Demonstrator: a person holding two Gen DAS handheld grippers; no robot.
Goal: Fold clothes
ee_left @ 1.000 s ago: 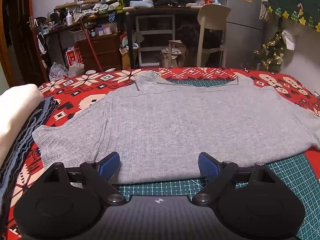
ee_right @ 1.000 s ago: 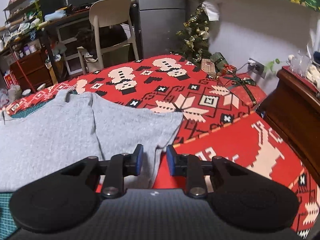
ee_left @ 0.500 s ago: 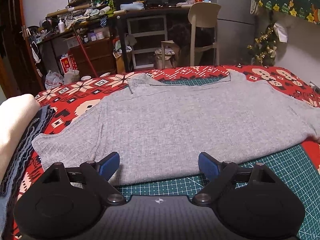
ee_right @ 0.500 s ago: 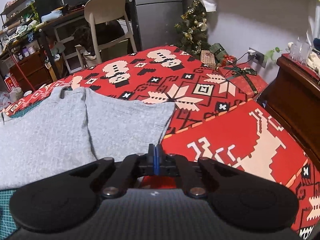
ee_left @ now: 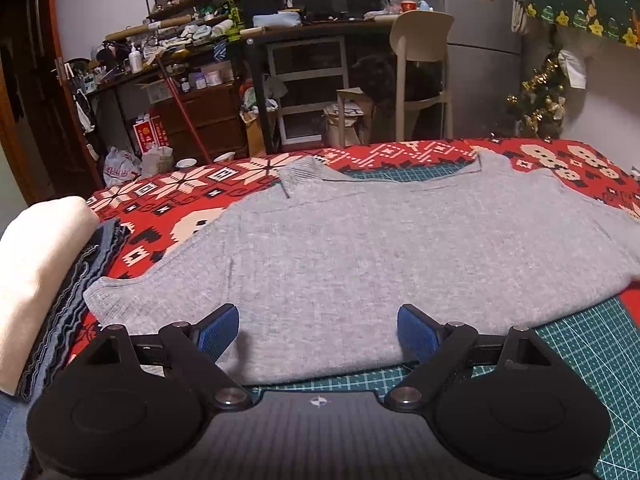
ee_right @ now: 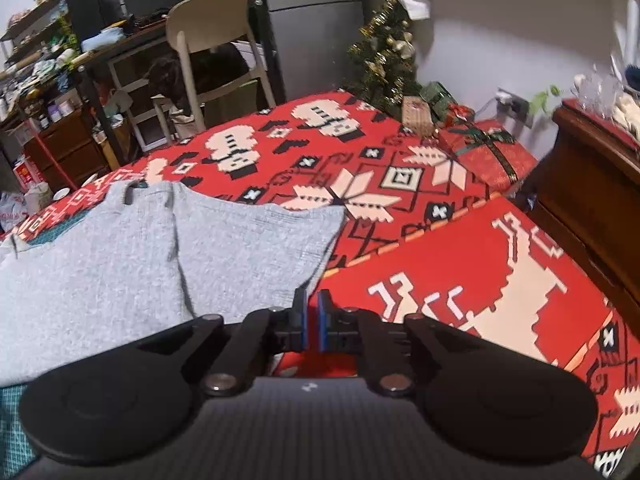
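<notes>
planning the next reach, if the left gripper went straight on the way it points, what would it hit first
Most likely the grey sweater: the left gripper hangs open, tilted down over the sweater's near hem, with nothing else ahead. Depth is hard to judge.

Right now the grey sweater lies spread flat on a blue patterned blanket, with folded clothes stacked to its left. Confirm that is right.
Not quite. The blanket is red with a white and black pattern, not blue, as the left wrist view shows. The rest holds: the grey sweater lies spread flat, with folded clothes stacked to its left.
</notes>
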